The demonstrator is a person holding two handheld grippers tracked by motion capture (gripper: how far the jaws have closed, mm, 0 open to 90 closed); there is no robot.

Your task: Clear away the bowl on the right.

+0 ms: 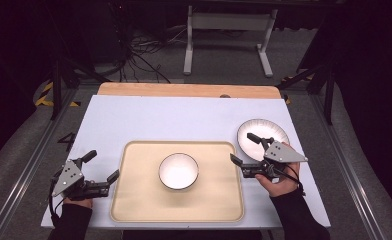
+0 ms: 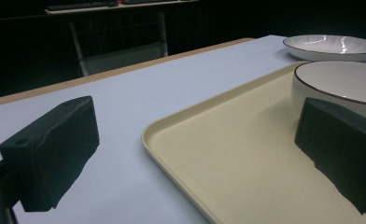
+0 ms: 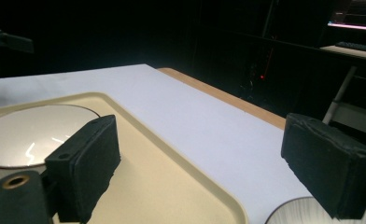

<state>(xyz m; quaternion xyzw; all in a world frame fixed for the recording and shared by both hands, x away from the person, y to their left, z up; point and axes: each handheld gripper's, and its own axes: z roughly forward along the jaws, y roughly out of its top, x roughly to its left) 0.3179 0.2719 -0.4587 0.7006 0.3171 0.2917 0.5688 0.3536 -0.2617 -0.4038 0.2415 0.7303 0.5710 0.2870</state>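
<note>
With both your left gripper (image 1: 100, 170) and right gripper (image 1: 243, 148) wide open and empty, bring the right one squarely over the near rim of the plate (image 1: 262, 133) at right of centre, beside the tray (image 1: 134, 200) holding the bowl (image 1: 178, 171), before closing.

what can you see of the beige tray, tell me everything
The beige tray is a rounded-corner rectangle with a low raised rim, matte and plastic-looking, lying flat on the white table cover near the person's edge. A white bowl with a thin dark rim stands upright about at its middle. The left tool sits open at its left edge, the right tool open at its right edge; whether either touches it is unclear. The white plate lies just off its far right corner.
</note>
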